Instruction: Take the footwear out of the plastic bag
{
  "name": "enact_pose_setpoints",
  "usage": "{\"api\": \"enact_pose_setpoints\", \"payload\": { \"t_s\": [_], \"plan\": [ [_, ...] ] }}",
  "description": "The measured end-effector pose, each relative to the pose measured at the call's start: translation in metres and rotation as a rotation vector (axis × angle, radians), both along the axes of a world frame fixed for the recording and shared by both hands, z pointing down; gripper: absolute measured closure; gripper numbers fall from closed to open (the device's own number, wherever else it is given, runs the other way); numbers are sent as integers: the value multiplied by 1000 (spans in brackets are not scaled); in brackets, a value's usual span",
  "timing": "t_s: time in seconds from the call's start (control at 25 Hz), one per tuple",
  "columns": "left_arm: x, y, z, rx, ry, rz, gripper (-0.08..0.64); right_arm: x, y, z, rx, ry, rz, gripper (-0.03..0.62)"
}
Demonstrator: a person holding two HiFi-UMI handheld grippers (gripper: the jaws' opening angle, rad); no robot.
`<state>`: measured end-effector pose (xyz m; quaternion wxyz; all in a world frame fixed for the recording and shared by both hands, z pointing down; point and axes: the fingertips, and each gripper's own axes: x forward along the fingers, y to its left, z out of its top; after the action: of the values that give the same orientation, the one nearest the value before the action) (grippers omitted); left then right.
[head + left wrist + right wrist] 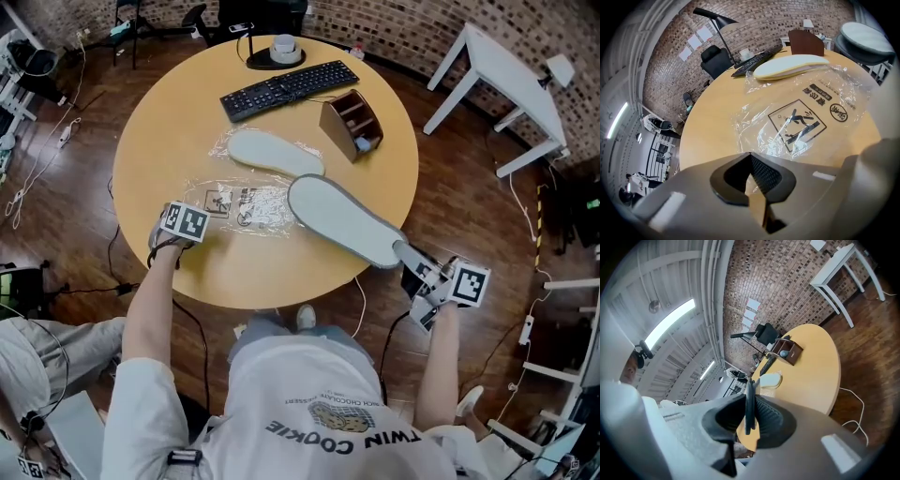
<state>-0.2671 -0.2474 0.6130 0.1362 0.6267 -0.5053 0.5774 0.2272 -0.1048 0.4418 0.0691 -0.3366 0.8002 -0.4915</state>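
A grey-soled slipper (342,220) hangs sole-up over the table's near right edge. My right gripper (412,258) is shut on its thin rim, which shows as a dark strip (749,404) between the pads. The clear plastic bag (239,208) with printed warning signs lies flat on the table, nothing inside it. My left gripper (183,225) is at the bag's left end with its jaws shut, and the film (797,117) reaches right up to the tips (751,157). A second, pale slipper (272,152) lies further back on another clear wrapper; it also shows as the pale slipper (792,65) in the left gripper view.
A black keyboard (289,87) and a lamp base (277,52) stand at the back of the round wooden table (169,122). A brown wooden organizer (352,124) sits right of the pale slipper. A white table (506,75) stands on the floor to the right. Cables trail below.
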Motion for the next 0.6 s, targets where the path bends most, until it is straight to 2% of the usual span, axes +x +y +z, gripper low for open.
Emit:
{"api": "enact_pose_setpoints", "payload": {
  "t_s": [0.24, 0.6],
  "plan": [
    [5, 6, -7, 2, 28, 7, 560, -25, -11, -13, 26, -20, -62, 532],
    [4, -6, -1, -1, 99, 6, 560, -97, -54, 5, 7, -23, -171, 532]
  ]
}}
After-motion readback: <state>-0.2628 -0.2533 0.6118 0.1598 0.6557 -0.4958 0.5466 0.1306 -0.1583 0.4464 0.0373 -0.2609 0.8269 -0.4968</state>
